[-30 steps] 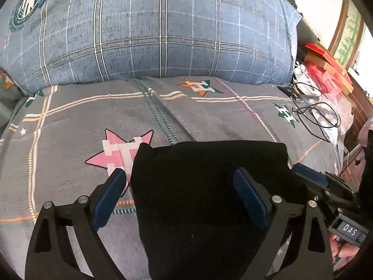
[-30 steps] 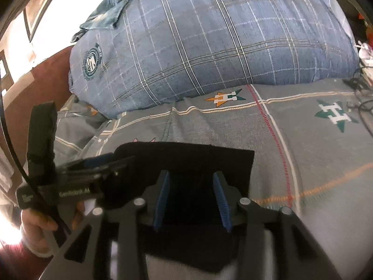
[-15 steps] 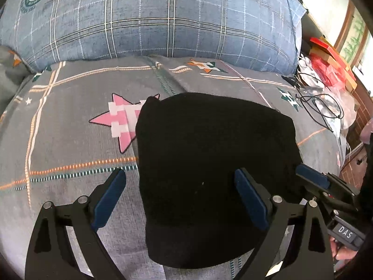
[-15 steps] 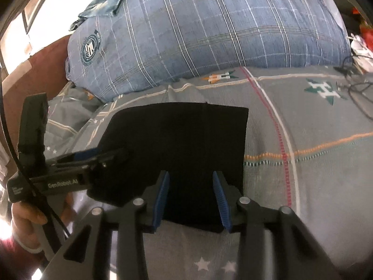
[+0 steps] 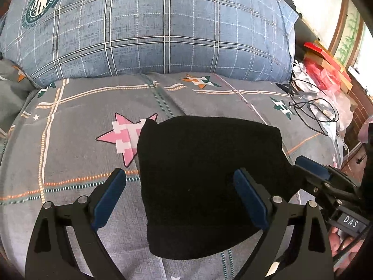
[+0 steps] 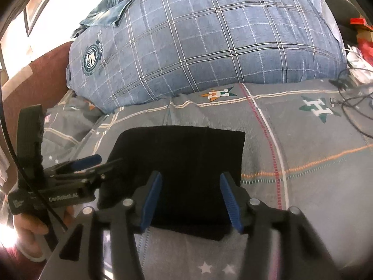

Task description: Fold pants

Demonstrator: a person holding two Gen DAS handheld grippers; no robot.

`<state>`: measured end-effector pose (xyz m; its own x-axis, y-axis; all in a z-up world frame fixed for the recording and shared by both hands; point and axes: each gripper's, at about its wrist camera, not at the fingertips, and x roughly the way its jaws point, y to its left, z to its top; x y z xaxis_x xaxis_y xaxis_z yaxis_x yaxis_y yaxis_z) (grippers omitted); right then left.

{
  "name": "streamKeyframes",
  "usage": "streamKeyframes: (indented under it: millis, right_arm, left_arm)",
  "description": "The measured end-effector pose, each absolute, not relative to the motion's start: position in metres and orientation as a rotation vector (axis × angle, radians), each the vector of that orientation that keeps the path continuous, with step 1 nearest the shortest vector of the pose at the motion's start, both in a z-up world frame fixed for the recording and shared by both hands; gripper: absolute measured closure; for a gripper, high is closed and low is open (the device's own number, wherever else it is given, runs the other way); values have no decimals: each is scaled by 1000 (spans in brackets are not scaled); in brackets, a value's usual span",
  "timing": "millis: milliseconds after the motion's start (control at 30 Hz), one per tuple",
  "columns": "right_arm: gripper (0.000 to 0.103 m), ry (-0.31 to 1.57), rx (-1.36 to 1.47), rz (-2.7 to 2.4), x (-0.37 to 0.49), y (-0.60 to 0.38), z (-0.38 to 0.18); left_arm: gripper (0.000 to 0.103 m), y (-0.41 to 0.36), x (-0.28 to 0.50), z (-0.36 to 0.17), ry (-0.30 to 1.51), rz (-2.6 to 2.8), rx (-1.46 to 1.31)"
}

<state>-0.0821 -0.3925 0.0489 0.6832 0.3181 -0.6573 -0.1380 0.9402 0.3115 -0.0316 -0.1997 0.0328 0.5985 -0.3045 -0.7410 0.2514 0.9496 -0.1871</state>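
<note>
The black pants lie folded into a flat rectangle on the grey star-patterned bedspread. My left gripper hovers over their near left part, open wide, with its pads clear of the cloth. In the right wrist view the pants lie under my right gripper. Its jaws are opening, the cloth shows between the blue pads, and neither pad presses on it. Each gripper shows in the other's view: the right gripper at the pants' right edge, the left gripper at their left edge.
A big blue plaid pillow blocks the far side of the bed, with a denim garment on top. Black cables, plastic bags and red boxes crowd the right edge. A person's hand holds the left gripper.
The pants, close up between the jaws a second ago, now lie flat and farther ahead of both grippers. The right jaws have widened. The left jaws stay wide.
</note>
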Motion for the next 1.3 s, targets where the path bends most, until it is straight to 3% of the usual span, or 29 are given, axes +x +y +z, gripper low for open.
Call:
streamKeyframes:
  millis: [933,1133,1300]
  right_arm:
    - [39,826,299,187,-67,-416,27]
    - [34,881,374,224,-54,-426,10]
    - [30,913,503,283,-43,-436,-8]
  left_arm:
    - [8,-201,-22,20,903,-318,-67]
    - [8,-172,-21,16,896,-373,-176]
    - [6,-159,-3,-5,1006,-424,-279]
